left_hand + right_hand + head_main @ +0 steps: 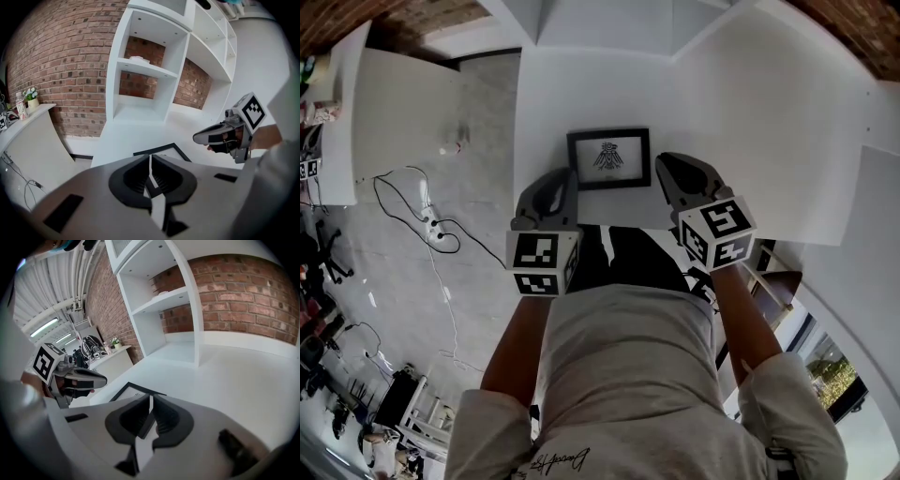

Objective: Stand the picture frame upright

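A black picture frame [609,158] with a dark emblem on white lies flat on the white table [750,122], just ahead of both grippers. My left gripper [566,180] hovers at the frame's near left corner, jaws shut with nothing between them. My right gripper [667,166] hovers at its near right corner, jaws also together and empty. In the left gripper view the frame [161,150] shows just past the closed jaws [150,158], with the right gripper [205,137] to the side. The right gripper view shows the frame [127,389] beyond its jaws [150,399].
A white open shelf unit [145,70] stands against a brick wall [61,56] at the back of the table. The table's left edge [517,159] drops to a grey floor with a cable [422,211]. A side counter [28,126] holds a small plant.
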The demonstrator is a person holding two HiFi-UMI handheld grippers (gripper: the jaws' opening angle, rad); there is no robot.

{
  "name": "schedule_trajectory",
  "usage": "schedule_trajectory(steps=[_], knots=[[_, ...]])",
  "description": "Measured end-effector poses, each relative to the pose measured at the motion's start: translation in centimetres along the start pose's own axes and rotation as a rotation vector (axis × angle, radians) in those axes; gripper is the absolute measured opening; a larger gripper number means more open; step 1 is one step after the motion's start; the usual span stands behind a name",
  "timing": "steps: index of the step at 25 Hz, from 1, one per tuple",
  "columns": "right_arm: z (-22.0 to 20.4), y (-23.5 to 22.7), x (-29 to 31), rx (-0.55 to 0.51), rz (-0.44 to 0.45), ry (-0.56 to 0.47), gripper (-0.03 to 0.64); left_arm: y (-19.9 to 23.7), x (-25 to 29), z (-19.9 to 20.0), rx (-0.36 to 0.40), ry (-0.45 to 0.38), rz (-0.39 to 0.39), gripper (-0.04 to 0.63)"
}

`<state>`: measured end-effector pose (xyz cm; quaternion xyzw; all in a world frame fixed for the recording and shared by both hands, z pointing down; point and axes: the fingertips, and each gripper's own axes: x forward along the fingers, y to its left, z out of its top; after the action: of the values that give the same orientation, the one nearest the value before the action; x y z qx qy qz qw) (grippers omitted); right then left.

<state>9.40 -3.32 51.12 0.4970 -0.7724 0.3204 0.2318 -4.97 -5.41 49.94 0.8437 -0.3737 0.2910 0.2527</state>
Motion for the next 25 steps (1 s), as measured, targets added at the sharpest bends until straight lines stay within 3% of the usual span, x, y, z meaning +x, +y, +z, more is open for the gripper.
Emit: schedule_trajectory(steps=[5, 8, 12, 16, 25], knots=[[-1.1, -0.1, 1.3, 0.021, -0.005, 0.030, 0.032, 0.9, 1.2, -1.1, -0.027, 0.037, 0.003, 0.023], [-1.7, -0.2, 2.2, 0.029, -0.005, 0.053, 0.032, 1.4, 2.0, -2.0, -0.044, 0.067, -0.004, 0.081], [-2.2, -0.3, 3.1, 0.048, -0.012, 0.081, 0.037, 1.9, 2.7, -2.6, -0.067, 0.091, -0.001, 0.102], [-2.7, -0.5, 3.8, 0.061, -0.022, 0.103, 0.091, 1.9, 3.5, -3.1, -0.093, 0.111, -0.021, 0.133], [-3.6, -0.3, 4.8, 0.088, -0.025, 0.129, 0.107, 2.0, 4.3, -3.9, -0.098, 0.135, -0.031, 0.140]])
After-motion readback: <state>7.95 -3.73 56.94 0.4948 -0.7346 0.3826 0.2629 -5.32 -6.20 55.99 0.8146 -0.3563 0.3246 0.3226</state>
